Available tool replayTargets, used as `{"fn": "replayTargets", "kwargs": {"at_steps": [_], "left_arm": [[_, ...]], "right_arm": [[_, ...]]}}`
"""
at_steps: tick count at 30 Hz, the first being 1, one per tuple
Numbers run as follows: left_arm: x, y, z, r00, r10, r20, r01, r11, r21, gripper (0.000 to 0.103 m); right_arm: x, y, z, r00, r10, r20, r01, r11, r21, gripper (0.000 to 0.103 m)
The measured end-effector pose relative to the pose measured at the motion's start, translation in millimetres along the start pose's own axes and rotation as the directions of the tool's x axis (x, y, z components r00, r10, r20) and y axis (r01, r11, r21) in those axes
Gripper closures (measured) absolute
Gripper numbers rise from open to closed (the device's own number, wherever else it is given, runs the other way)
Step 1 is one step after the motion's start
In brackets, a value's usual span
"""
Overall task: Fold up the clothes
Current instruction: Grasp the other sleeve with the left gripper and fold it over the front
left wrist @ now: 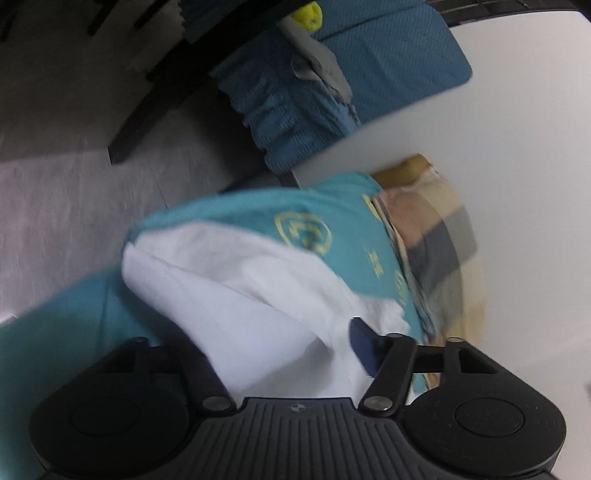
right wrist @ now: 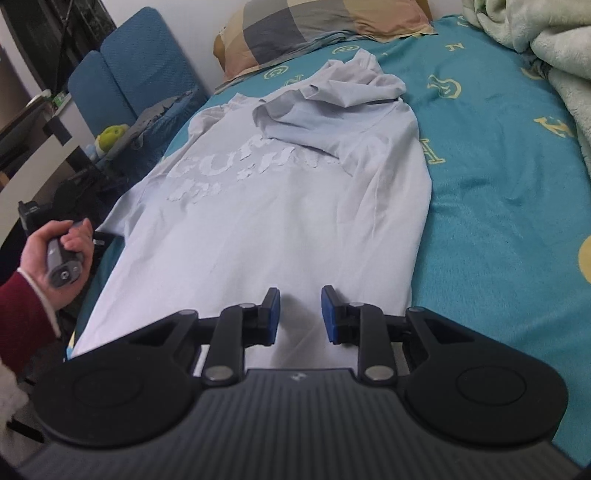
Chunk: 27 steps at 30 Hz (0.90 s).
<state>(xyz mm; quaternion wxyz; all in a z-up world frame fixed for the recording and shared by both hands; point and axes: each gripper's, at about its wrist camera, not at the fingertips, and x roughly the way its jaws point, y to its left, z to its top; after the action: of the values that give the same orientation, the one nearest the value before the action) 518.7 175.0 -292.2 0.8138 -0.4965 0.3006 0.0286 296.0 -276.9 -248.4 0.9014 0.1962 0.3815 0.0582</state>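
A pale grey-white T-shirt (right wrist: 273, 206) with white lettering lies spread on a teal bedsheet (right wrist: 498, 206); its right sleeve is folded in over the chest. My right gripper (right wrist: 300, 314) is open just above the shirt's hem, touching nothing. In the left wrist view the white shirt cloth (left wrist: 240, 306) bunches up between my left gripper's fingers (left wrist: 364, 349), at the shirt's left edge by the side of the bed. The left finger is hidden by cloth, and the view is blurred. The left gripper's handle (right wrist: 61, 258) shows in a hand at the bed's left side.
A checked pillow (right wrist: 317, 33) lies at the head of the bed and a pale green blanket (right wrist: 546, 62) is heaped at the right. A blue chair (right wrist: 136, 70) with a yellow-green toy (right wrist: 110, 134) stands left of the bed. A white wall (left wrist: 498, 110) shows in the left wrist view.
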Motion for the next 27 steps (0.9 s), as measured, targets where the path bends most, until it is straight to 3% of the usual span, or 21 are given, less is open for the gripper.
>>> {"fn": "replayTargets", "kwargs": {"at_steps": [2,4,6,8,10,14,18,20,21,22,24,26,27], "left_arm": [[11.2,-6.5,10.3,0.998,0.056,0.024,-0.057,0.997,0.057,0.078],[17.7,-17.2,16.3,0.994,0.096,0.044,-0.101,0.986,0.132,0.093],[15.1,-41.6,13.4,0.992,0.095,0.078,-0.112,0.962,0.248,0.095],[8.0,-75.5,1.9,0.991,0.067,0.115,-0.107,0.915,0.388,0.096],[0.3,-113.0,-14.6,0.99,0.023,0.141,-0.095,0.842,0.531,0.096],[-7.7,-191.2,-76.5,0.986,-0.096,0.136,-0.053,0.595,0.802,0.096],[3.2,-233.6,-152.4,0.991,-0.134,-0.005,0.059,0.404,0.913,0.094],[17.7,-239.2,-192.2,0.993,-0.092,-0.071,0.097,0.322,0.942,0.082],[26.3,-238.4,-210.7,0.994,-0.058,-0.095,0.108,0.287,0.952,0.077],[35.5,-236.3,-227.3,0.994,-0.02,-0.108,0.109,0.252,0.962,0.066],[50.8,-228.8,-254.5,0.992,0.048,-0.118,0.107,0.185,0.977,0.061],[56.6,-220.4,-267.5,0.987,0.093,-0.133,0.118,0.158,0.98,0.058],[55.6,-215.1,-268.7,0.984,0.108,-0.143,0.124,0.166,0.978,0.057]], "right_arm": [[1.7,-4.0,2.5,1.0,0.009,0.012,-0.009,1.0,0.018,0.076],[1.9,-6.2,4.4,1.0,0.014,0.021,-0.015,0.999,0.03,0.076],[2.3,-6.7,4.9,1.0,0.015,0.022,-0.015,0.999,0.035,0.076],[1.5,-6.4,5.5,1.0,0.014,0.022,-0.015,0.999,0.042,0.076],[-0.5,-6.2,6.4,1.0,0.008,0.029,-0.009,0.999,0.044,0.075],[-7.0,-5.9,8.8,0.998,-0.018,0.054,0.017,0.999,0.03,0.075],[-9.3,-9.9,11.2,0.996,-0.041,0.074,0.039,0.999,0.026,0.075],[-9.4,-11.8,11.7,0.995,-0.053,0.082,0.052,0.998,0.021,0.075],[-9.6,-13.1,11.9,0.995,-0.056,0.084,0.054,0.998,0.024,0.075],[-9.7,-14.7,12.1,0.995,-0.055,0.085,0.053,0.998,0.028,0.075],[-9.5,-16.9,11.6,0.995,-0.049,0.084,0.046,0.998,0.037,0.075],[-8.7,-17.9,10.9,0.996,-0.043,0.084,0.04,0.998,0.038,0.075],[-8.0,-17.7,10.3,0.996,-0.04,0.085,0.037,0.999,0.035,0.073]]}}
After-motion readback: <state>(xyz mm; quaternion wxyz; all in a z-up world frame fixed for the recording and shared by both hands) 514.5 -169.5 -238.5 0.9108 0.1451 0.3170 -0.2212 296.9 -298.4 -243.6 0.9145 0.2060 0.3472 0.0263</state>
